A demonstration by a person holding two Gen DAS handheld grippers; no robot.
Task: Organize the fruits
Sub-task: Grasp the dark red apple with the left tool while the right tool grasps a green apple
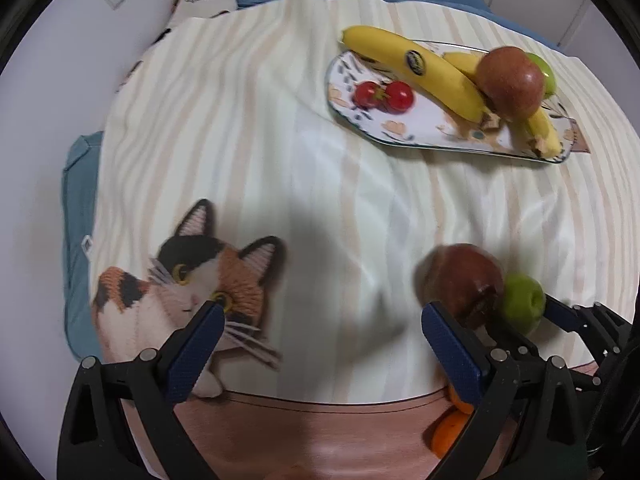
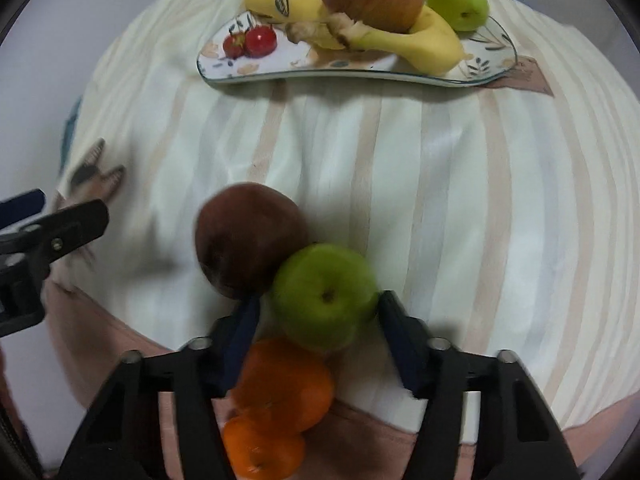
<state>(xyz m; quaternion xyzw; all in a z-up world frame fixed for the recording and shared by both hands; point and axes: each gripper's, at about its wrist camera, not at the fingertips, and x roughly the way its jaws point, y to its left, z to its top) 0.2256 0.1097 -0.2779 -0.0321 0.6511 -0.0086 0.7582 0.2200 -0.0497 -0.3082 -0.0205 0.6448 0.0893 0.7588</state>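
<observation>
A flowered plate (image 1: 348, 120) (image 2: 360, 74) at the far side of the striped cloth holds two bananas (image 1: 416, 68), a red apple (image 1: 510, 80), a green apple (image 2: 458, 2) and two small red fruits (image 1: 384, 96). Near me lie a dark red apple (image 2: 250, 238), a green apple (image 2: 326, 296) and two oranges (image 2: 284, 384). My right gripper (image 2: 318, 312) is shut on the near green apple, a finger on each side. My left gripper (image 1: 320, 336) is open and empty over the cloth, left of the dark red apple (image 1: 460, 280).
A cat picture (image 1: 188, 288) is on the cloth at the near left. The cloth lies over a bed with blue bedding (image 1: 78, 216) at the left and back. A pink band (image 1: 320, 432) runs along the near edge. A wall stands at the left.
</observation>
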